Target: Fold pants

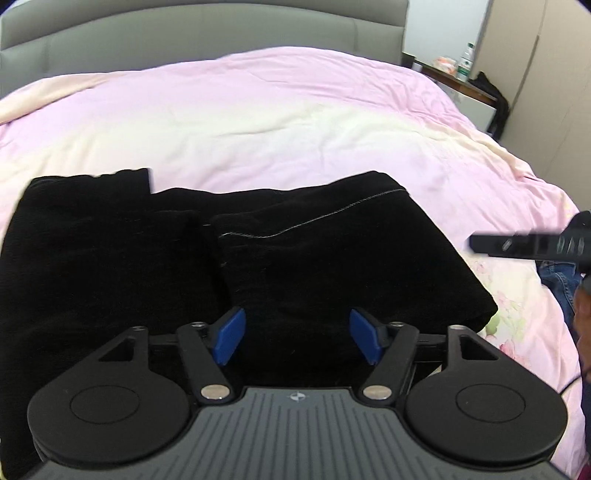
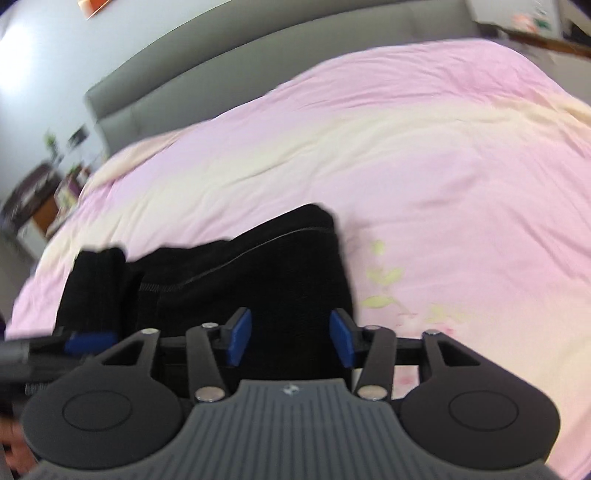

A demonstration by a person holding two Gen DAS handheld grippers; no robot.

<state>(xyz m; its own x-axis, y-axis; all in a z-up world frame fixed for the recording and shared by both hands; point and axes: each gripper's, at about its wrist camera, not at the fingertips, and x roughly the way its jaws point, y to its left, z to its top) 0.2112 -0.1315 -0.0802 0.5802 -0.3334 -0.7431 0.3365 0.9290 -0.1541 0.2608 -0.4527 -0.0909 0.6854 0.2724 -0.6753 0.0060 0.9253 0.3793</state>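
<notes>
Black pants (image 1: 295, 258) lie folded into a thick bundle on the pink bed cover (image 1: 258, 122); a pale seam line runs across their top layer. My left gripper (image 1: 298, 334) hovers over the bundle's near edge. It is open, its blue pads wide apart, with only dark cloth showing behind the gap. In the right wrist view the pants (image 2: 240, 273) fill the lower middle. My right gripper (image 2: 291, 338) is open above their right part, pinching nothing. The right gripper (image 1: 524, 245) also shows side-on at the right of the left wrist view. The left gripper's blue pad (image 2: 90, 341) peeks in at the left.
A grey headboard (image 1: 203, 33) closes the far end of the bed. A nightstand with a bottle (image 1: 464, 62) stands at the back right. Blue jeans (image 1: 561, 280) lie at the bed's right edge, beside a person's hand (image 1: 583, 317). The cover (image 2: 443, 184) stretches bare beyond the pants.
</notes>
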